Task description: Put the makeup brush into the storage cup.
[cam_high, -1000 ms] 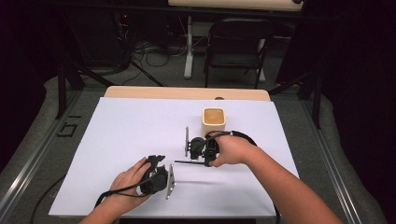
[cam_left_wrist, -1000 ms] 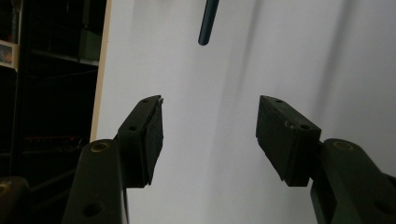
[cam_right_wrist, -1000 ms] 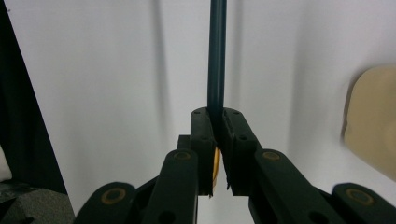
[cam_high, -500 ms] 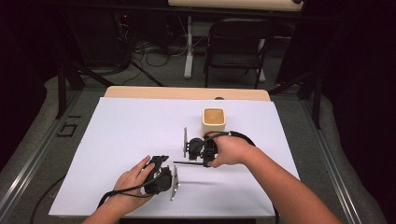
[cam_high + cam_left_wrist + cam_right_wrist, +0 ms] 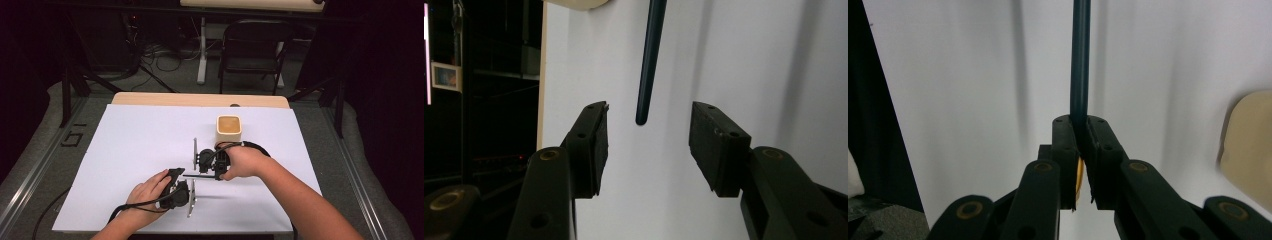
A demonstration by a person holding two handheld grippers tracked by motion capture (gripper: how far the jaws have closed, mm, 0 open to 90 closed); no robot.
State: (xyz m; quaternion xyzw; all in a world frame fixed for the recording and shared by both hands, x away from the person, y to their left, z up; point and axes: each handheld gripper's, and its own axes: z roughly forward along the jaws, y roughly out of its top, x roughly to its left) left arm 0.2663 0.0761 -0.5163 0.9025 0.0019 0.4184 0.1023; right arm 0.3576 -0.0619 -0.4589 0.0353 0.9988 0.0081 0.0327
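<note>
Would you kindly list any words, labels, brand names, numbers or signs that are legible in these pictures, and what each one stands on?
No legible text anywhere.
Small framed picture in the dark background of the left gripper view: too blurred to read.
Pale marks on the grey floor left of the table: possibly figures, not readable.
Slim dark blue stick and square beige cup: no markings visible.

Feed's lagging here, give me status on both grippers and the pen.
Right gripper shut on dark pen. Left gripper open, jaws just closing, pen tip ahead of them, untouched. Tan cup behind, nothing blocking.
</note>
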